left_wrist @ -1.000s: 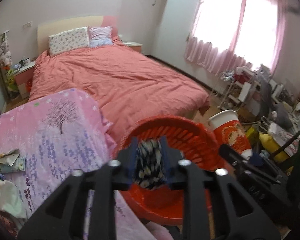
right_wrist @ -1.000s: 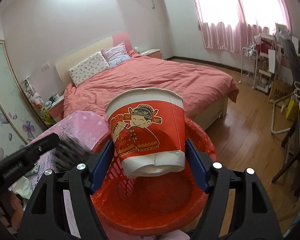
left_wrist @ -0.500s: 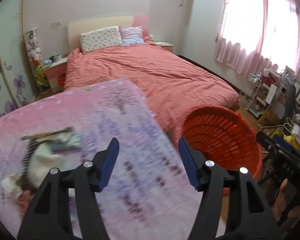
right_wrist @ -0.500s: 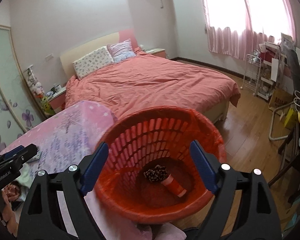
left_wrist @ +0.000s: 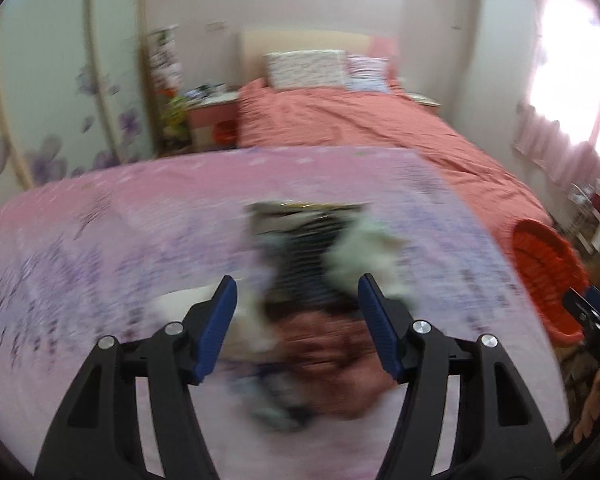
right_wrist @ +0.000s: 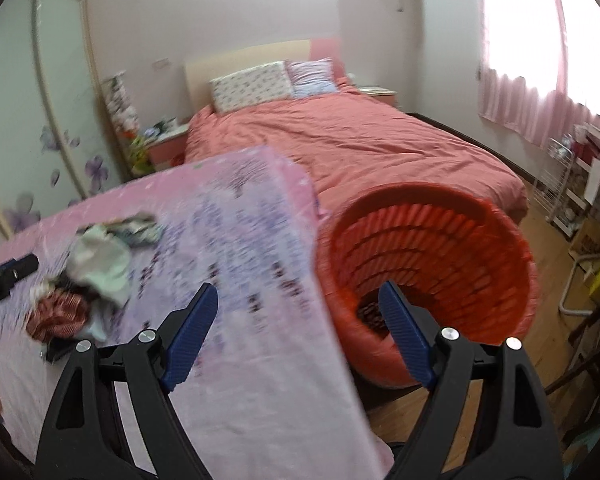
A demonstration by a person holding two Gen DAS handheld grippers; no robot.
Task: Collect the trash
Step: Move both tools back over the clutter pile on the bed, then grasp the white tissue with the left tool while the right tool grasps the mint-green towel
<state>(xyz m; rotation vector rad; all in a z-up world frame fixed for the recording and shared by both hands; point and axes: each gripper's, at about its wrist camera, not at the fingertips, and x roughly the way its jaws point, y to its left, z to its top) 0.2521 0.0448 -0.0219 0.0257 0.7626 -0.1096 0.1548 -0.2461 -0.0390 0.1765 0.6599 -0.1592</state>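
A blurred trash pile of white crumpled paper, dark striped wrappers and a reddish packet lies on the pink floral tablecloth. My left gripper hangs open just in front of the pile, with nothing pressed between its blue pads. In the right wrist view, the same pile lies at the left. My right gripper is open and empty over the table's edge, beside the red slatted basket. Some dark speckled trash shows at the basket's bottom.
The basket stands on the wood floor off the table's right edge. A bed with a salmon cover lies beyond, a nightstand to its left. A wire rack and clutter stand by the window. A hand shows low right.
Both grippers opened over the basket, dropping the red paper cup and the striped wrapper into it. Both then swung left, the left one as far as the pile on the table.
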